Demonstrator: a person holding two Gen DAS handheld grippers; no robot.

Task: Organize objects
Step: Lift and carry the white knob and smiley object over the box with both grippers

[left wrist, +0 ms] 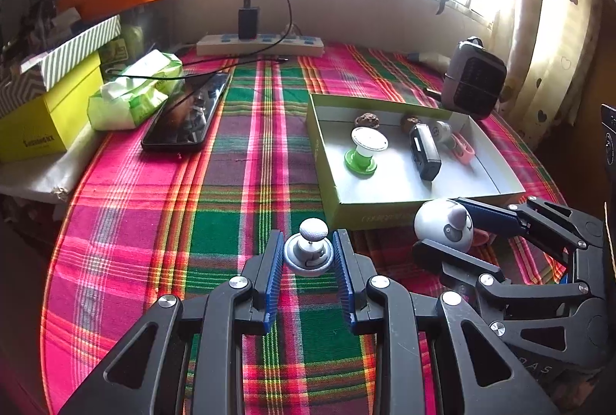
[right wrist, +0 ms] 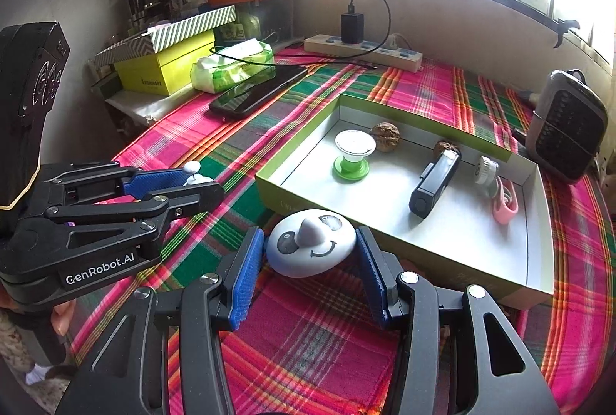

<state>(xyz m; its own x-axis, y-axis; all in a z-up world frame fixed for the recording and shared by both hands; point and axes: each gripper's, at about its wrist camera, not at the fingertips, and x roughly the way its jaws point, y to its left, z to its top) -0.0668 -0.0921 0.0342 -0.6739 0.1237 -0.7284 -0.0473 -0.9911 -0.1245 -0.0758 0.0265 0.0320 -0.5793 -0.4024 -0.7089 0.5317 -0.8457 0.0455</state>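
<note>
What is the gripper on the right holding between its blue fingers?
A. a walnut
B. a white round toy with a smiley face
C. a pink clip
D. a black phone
B. In the right wrist view the right gripper has its blue pads on either side of the white smiley-face toy, just in front of the green box.

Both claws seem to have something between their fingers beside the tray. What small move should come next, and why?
Probably lift the right claw with the white smiley-face toy over the tray's near wall: the toy sits between its blue pads, just outside the tray that already holds the other small items.
</note>
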